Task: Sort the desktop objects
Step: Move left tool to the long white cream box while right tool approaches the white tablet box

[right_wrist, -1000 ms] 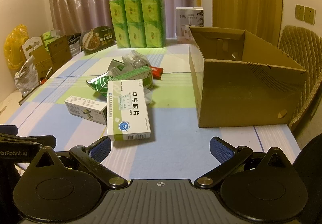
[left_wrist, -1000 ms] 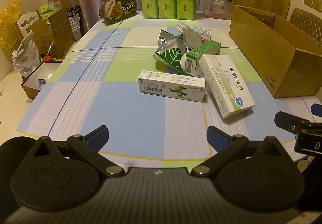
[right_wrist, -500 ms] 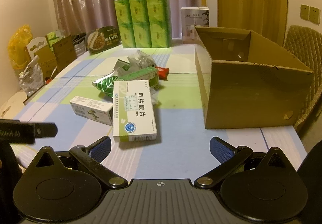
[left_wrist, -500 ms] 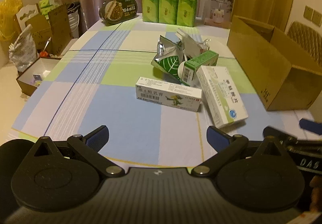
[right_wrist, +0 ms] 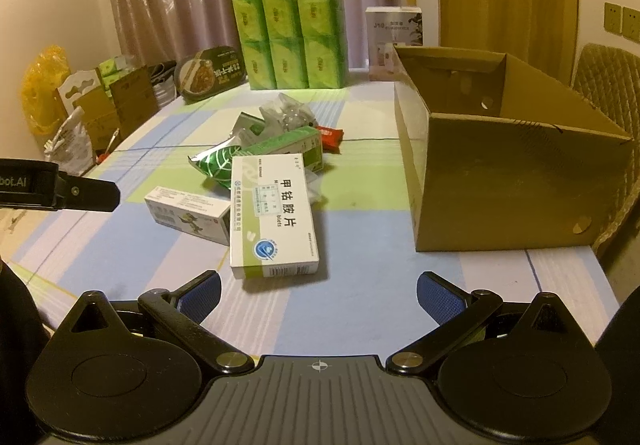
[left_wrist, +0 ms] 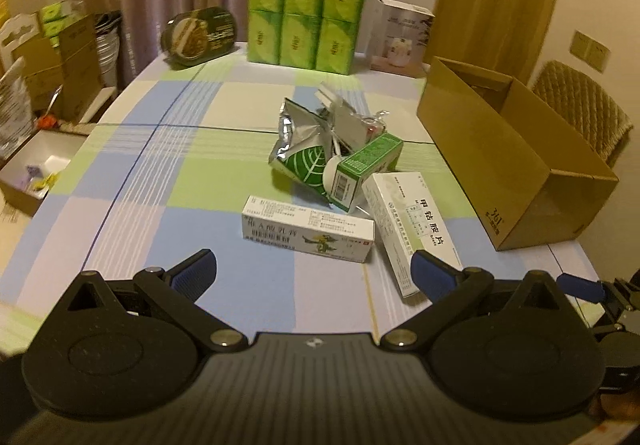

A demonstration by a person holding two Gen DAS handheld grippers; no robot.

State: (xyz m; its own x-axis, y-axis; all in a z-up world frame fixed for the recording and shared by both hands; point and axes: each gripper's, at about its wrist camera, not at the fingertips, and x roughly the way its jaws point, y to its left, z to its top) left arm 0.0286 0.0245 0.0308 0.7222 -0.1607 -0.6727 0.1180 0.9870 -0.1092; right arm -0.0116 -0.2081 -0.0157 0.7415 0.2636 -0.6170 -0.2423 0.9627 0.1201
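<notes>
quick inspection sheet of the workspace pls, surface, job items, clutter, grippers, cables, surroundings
surface: table with checked cloth, blue, green and white squares.
job's things: large white medicine box lies flat nearest the right gripper; small white box touches its left side; green box and foil pouch with leaf print piled behind; open cardboard box at the right.
clutter: red wrapper, crumpled clear plastic.
grippers: left gripper open, empty; right gripper open, empty; both short of the pile.
cables: nothing seen.
surroundings: green tissue packs, food tray, white carton, curtains, chair, boxes on the floor at the left.
</notes>
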